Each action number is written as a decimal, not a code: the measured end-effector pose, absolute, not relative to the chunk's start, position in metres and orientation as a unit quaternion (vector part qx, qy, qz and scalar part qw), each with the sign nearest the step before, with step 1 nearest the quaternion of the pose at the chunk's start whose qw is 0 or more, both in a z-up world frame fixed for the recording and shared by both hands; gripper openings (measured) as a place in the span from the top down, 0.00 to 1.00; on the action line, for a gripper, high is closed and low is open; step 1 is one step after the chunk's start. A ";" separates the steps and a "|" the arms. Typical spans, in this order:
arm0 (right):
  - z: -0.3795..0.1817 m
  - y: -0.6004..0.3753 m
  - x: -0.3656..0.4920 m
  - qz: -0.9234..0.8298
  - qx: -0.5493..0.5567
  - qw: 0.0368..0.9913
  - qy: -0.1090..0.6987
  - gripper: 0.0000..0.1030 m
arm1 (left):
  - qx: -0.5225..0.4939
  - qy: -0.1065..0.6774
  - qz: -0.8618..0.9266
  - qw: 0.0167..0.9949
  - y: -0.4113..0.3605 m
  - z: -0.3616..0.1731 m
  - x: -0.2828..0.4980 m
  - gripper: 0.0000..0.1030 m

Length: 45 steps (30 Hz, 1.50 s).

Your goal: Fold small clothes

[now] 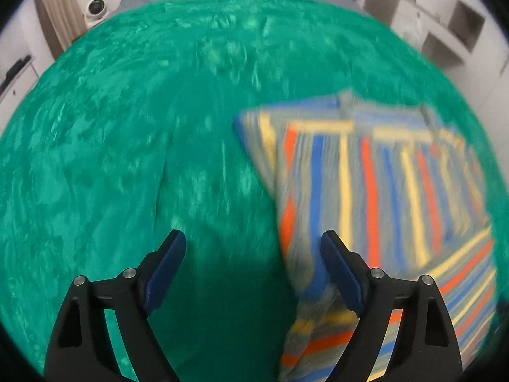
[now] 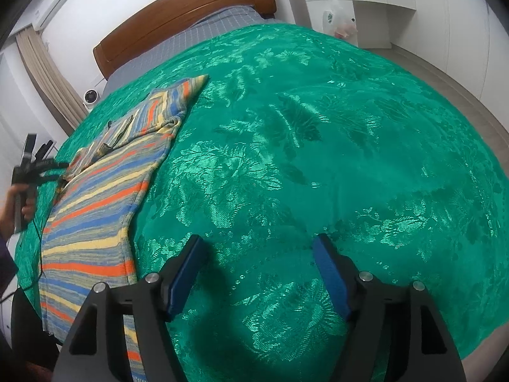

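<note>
A striped garment [image 1: 375, 191] in blue, orange, yellow and grey lies on the green bedspread [image 1: 143, 127], blurred in the left wrist view. My left gripper [image 1: 253, 240] is open and empty, its right finger [image 1: 337, 264] over the garment's left edge. In the right wrist view the garment [image 2: 105, 191] lies flat at the left with a sleeve folded over its upper part. My right gripper [image 2: 259, 246] is open and empty above bare bedspread [image 2: 318, 143], to the right of the garment. The left gripper [image 2: 60, 169] shows at the garment's far left edge, held by a hand.
A wooden headboard [image 2: 178, 16] and grey sheet [image 2: 197, 38] lie at the far end of the bed. White cabinets [image 2: 350, 9] stand at the back right. A small white fan [image 2: 90, 97] and curtain [image 2: 41, 73] are at the left.
</note>
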State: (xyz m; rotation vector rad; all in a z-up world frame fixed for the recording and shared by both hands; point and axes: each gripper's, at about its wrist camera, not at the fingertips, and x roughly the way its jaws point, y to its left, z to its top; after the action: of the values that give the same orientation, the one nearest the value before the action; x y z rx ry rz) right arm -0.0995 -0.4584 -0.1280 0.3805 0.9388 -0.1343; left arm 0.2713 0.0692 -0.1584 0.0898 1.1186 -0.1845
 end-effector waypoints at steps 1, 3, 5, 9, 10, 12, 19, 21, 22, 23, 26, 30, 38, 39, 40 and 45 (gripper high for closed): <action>-0.128 -0.458 -0.100 -0.064 0.181 0.872 0.450 0.31 | 0.053 0.533 -0.082 0.840 0.070 -0.167 0.267 0.14; -0.128 -0.457 -0.099 -0.065 0.179 0.872 0.450 0.30 | 0.043 0.529 -0.079 0.844 0.076 -0.174 0.263 0.07; -0.128 -0.457 -0.099 -0.065 0.178 0.872 0.451 0.30 | 0.033 0.525 -0.074 0.848 0.079 -0.175 0.263 0.03; -0.129 -0.457 -0.098 -0.064 0.175 0.872 0.452 0.29 | 0.040 0.518 -0.074 0.851 0.077 -0.174 0.264 0.03; -0.129 -0.456 -0.098 -0.065 0.174 0.872 0.452 0.29 | 0.035 0.517 -0.075 0.852 0.078 -0.172 0.264 0.03; -0.129 -0.456 -0.098 -0.065 0.173 0.873 0.452 0.29 | 0.018 0.511 -0.074 0.856 0.086 -0.165 0.260 0.04; -0.122 -0.453 -0.098 -0.071 0.168 0.871 0.457 0.29 | -0.013 0.465 -0.093 0.880 0.104 -0.118 0.215 0.04; -0.117 -0.452 -0.101 -0.073 0.172 0.871 0.454 0.29 | -0.014 0.453 -0.097 0.886 0.110 -0.103 0.203 0.04; -0.115 -0.452 -0.103 -0.074 0.173 0.872 0.453 0.29 | -0.015 0.446 -0.098 0.889 0.114 -0.095 0.196 0.04; -0.112 -0.451 -0.105 -0.075 0.173 0.873 0.450 0.29 | -0.016 0.442 -0.099 0.892 0.115 -0.091 0.191 0.04; -0.102 -0.445 -0.112 -0.075 0.171 0.877 0.442 0.29 | -0.022 0.427 -0.104 0.898 0.124 -0.075 0.175 0.04; -0.089 -0.434 -0.118 -0.071 0.168 0.884 0.430 0.29 | -0.029 0.408 -0.112 0.906 0.132 -0.056 0.156 0.04; -0.068 -0.403 -0.121 -0.048 0.153 0.896 0.415 0.29 | -0.045 0.392 -0.120 0.911 0.139 -0.047 0.125 0.04; -0.067 -0.399 -0.122 -0.045 0.150 0.896 0.414 0.29 | -0.045 0.391 -0.121 0.911 0.139 -0.048 0.122 0.04; -0.065 -0.396 -0.123 -0.042 0.148 0.897 0.414 0.29 | -0.044 0.391 -0.122 0.911 0.138 -0.048 0.119 0.04; -0.063 -0.386 -0.126 -0.034 0.138 0.898 0.417 0.29 | -0.033 0.389 -0.128 0.912 0.131 -0.051 0.104 0.04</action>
State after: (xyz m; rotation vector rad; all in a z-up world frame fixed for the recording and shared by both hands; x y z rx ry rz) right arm -0.1258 -0.3855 -0.0631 0.2864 0.8628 -0.0714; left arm 0.1038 0.1314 -0.0511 -0.0672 0.8010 -0.2632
